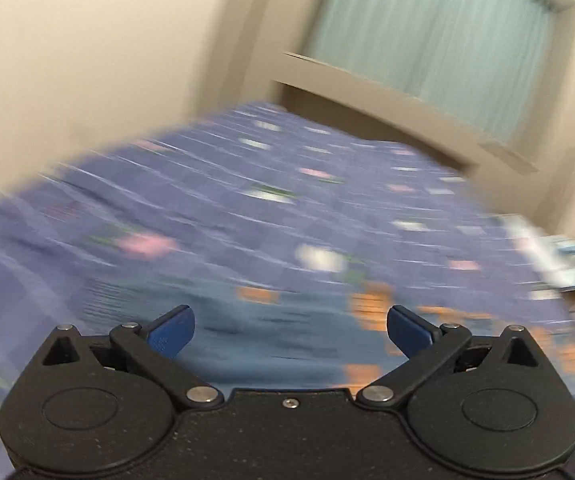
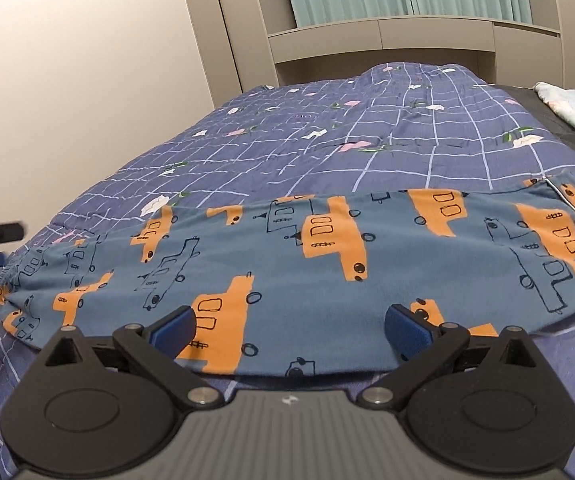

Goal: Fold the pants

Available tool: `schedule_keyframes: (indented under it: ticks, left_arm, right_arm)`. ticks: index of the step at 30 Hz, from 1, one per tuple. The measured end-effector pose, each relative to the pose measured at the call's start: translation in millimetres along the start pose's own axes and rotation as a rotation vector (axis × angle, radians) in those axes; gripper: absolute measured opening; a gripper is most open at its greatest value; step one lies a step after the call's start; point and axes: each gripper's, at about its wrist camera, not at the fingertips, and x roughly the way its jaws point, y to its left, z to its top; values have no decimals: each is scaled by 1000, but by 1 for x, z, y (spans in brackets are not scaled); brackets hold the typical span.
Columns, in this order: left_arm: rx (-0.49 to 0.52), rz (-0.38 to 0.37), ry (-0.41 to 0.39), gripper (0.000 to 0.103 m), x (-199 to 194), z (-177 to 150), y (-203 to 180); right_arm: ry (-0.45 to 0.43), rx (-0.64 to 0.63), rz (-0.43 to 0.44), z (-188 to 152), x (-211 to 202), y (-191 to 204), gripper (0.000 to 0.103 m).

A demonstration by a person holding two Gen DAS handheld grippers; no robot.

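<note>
**Two tools wide apart, pants lying crosswise on the bed**

Both tools stand wide with nothing between the pads. The pants point(image 2: 287, 264), blue with orange vehicles, lie flat on the bed point(image 2: 327, 140), their long axis running left to right directly ahead of the right tool point(image 2: 290, 330), whose tips hover over the near edge. The left tool point(image 1: 290, 332) sits by the pants' left end, its view blurred. Judging from this, the right hand is nearer the middle. No containers are in view.
</note>
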Motion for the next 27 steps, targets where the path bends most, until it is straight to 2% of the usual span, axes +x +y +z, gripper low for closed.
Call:
schedule_keyframes:
  ticks: [2, 5, 8, 12, 15, 18, 21, 24, 27]
  left_arm:
    - [-22, -99, 41, 102, 21, -2, -14]
    - [24, -146, 76, 102, 55, -1, -36]
    - [83, -136, 128, 102, 88, 0, -51]
    - [165, -69, 188, 102, 119, -3, -60]
    - [220, -28, 203, 102, 131, -9, -58]
    - [274, -13, 198, 102, 128, -11, -70]
    - [272, -55, 184, 102, 124, -8, -90]
    - [259, -111, 170, 102, 129, -8, -118]
    - [262, -175, 185, 102, 142, -14, -157]
  right_arm:
    - [-5, 11, 8, 0, -1, -2, 103]
    - [-24, 52, 23, 1, -6, -10, 103]
    - [-33, 128, 25, 4, -12, -28, 103]
    - [-37, 186, 0, 10, -19, -63, 103]
    - [-47, 238, -58, 12, -25, -96, 103]
    - [-120, 380, -104, 7, -45, -131, 103]
    - [-203, 516, -140, -5, -69, -160, 103]
    - [-238, 577, -198, -15, -79, -183, 103]
    - [-226, 586, -130, -14, -73, -203, 103]
